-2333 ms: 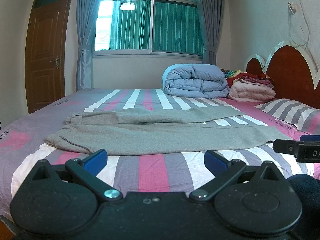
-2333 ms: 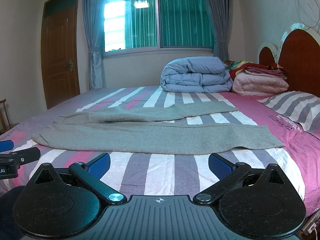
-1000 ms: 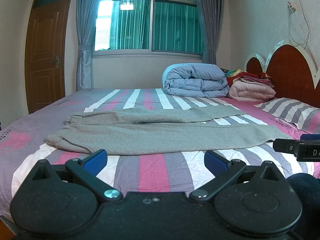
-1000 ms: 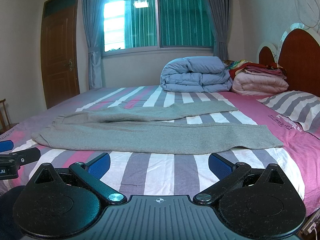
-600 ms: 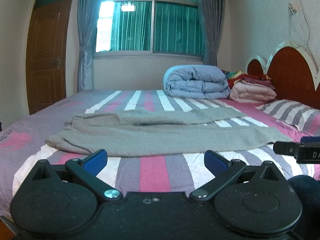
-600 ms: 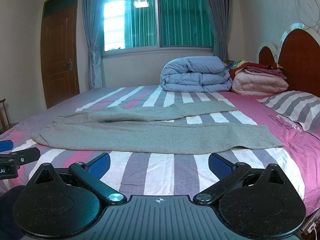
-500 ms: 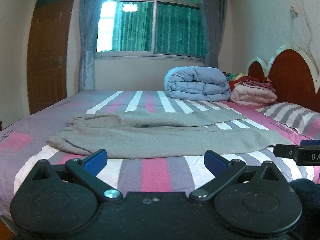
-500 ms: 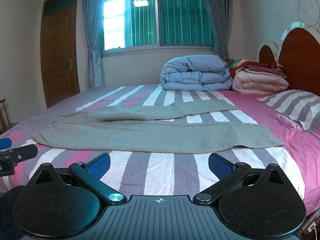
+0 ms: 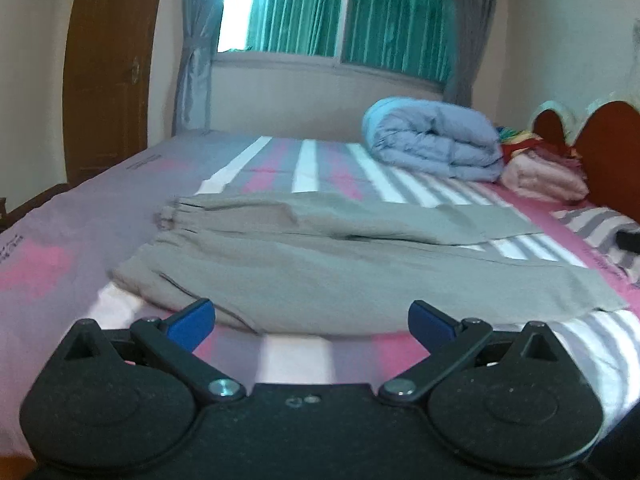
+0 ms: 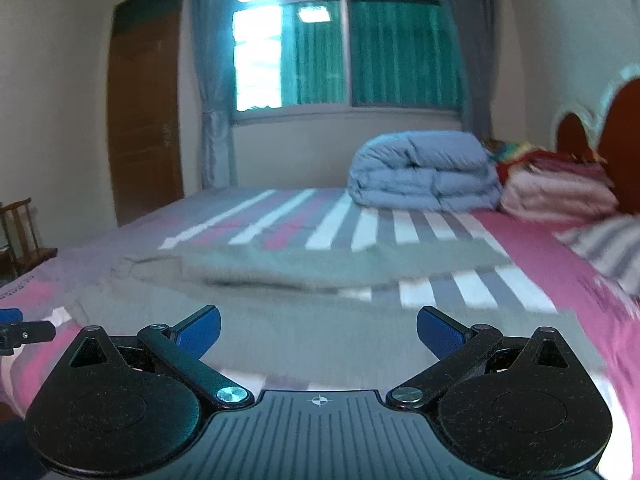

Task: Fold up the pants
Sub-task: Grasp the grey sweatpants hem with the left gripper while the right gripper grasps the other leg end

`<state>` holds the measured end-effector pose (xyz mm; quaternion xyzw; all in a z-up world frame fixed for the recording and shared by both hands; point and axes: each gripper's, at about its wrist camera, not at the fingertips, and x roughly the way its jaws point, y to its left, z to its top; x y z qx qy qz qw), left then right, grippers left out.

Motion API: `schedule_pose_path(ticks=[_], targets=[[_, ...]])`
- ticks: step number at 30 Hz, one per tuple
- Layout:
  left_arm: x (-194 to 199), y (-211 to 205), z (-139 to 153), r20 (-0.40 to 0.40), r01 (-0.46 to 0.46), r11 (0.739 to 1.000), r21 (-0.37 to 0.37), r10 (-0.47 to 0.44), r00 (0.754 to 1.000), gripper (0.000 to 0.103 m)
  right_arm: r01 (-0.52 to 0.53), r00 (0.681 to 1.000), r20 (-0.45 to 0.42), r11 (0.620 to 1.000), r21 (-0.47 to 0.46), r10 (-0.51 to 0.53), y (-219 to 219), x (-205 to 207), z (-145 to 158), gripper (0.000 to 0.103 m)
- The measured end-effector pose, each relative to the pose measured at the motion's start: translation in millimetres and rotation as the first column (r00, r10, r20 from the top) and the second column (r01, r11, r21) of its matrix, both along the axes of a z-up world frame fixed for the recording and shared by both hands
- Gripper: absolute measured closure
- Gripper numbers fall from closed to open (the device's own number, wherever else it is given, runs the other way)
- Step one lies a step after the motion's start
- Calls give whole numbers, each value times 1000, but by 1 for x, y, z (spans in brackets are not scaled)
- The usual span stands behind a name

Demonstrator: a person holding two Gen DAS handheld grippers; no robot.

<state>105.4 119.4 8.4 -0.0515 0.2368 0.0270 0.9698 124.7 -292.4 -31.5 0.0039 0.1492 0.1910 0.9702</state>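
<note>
Grippers nearer pants [image 9: 320, 276] (both spread)

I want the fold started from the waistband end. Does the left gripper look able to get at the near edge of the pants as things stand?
Probably yes. The left gripper has its jaws open, right at the near edge of the pants on the bed, with nothing between them.
</note>
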Motion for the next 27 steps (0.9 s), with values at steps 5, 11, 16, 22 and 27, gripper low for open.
schedule_pose_path(ticks=[5,11,16,22,27], targets=[[80,73,6,-82,-1,999,48,5,997,6,-89,996,16,995,-38,90,19,80,22,0],[200,162,6,-117,-78,988,136,94,989,11,-159,986,-53,985,-66,156,86,213,27,0],[282,204,-19,-186,-7,997,78,21,982,29,-228,972,-98,954,-196,212,161,316,6,0],[355,242,-59,-283,19,999,27,-11,959,35,-355,930,-171,913,-202,324,212,402,-34,28],[382,254,-74,-315,103,995,-17,-103,943,35,-451,882,-230,877,-163,411,239,458,-58,31]])
